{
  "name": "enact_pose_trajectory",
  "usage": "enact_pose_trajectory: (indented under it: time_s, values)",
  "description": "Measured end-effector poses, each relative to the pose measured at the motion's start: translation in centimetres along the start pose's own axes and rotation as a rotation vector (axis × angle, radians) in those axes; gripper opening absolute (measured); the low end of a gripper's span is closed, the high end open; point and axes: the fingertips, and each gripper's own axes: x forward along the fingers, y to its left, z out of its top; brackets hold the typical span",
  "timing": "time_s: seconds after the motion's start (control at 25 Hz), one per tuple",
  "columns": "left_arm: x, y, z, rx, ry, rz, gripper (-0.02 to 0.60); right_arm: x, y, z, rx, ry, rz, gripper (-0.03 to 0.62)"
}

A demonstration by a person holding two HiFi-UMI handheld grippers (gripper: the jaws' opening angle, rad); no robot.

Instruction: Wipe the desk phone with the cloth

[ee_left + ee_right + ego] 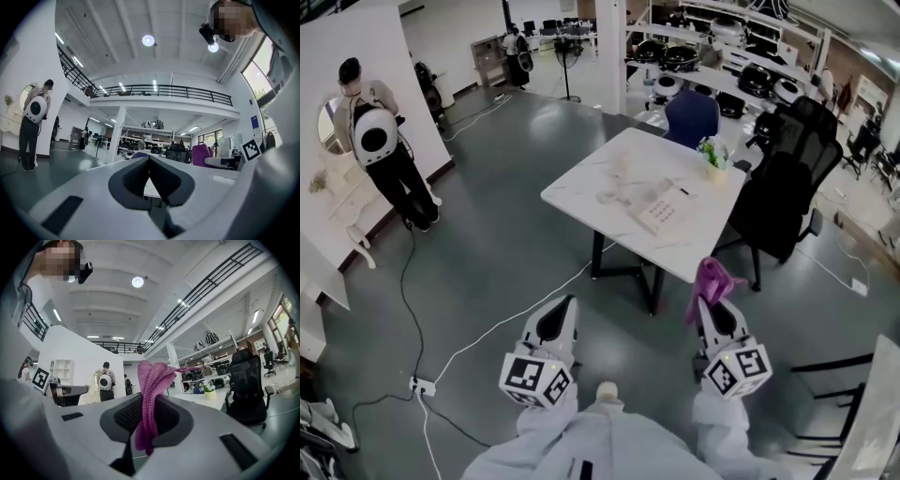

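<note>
- Right gripper view: purple knitted cloth (154, 376) is clamped by right gripper (149, 416) fingers.
- Fingers of left gripper (149, 165) are closed, empty.
- Approach step judged; white desk phone (661, 208) on white counter (581, 187) must be reached next.

White left gripper (562, 306) and right gripper (713, 304) carry marker cubes (536, 380); sleeves (713, 424) seem pale grey.
</note>
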Motion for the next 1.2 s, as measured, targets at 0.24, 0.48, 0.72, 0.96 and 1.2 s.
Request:
enact_pose_trajectory:
  time_s: [0.24,0.48,0.72,0.96,1.2]
  values:
    - [4.7,4.5,0.2,0.003,0.001,-0.028,-0.003,5.4,-1.5,-0.3,0.007,-0.003,-0.064,0.041]
    - [8.6,7.2,0.2,0.006,0.006,-0.064,-0.003,9.5,-2.8,-0.8,0.015,-0.006,-0.097,0.041]
    - [10.9,8.8,-0.5,-0.007,0.019,-0.075,-0.003,12.2,-3.8,-1.1,0.011,0.004,-0.113,0.041]
    - [12.5,10.8,-1.2,-0.019,0.041,-0.068,-0.002,14.2,-4.2,-1.7,0.011,0.032,-0.128,0.041]
    - [15.4,12.0,-2.6,-0.037,0.066,-0.064,-0.002,16.6,-6.2,-2.6,0.014,0.05,-0.137,0.041]
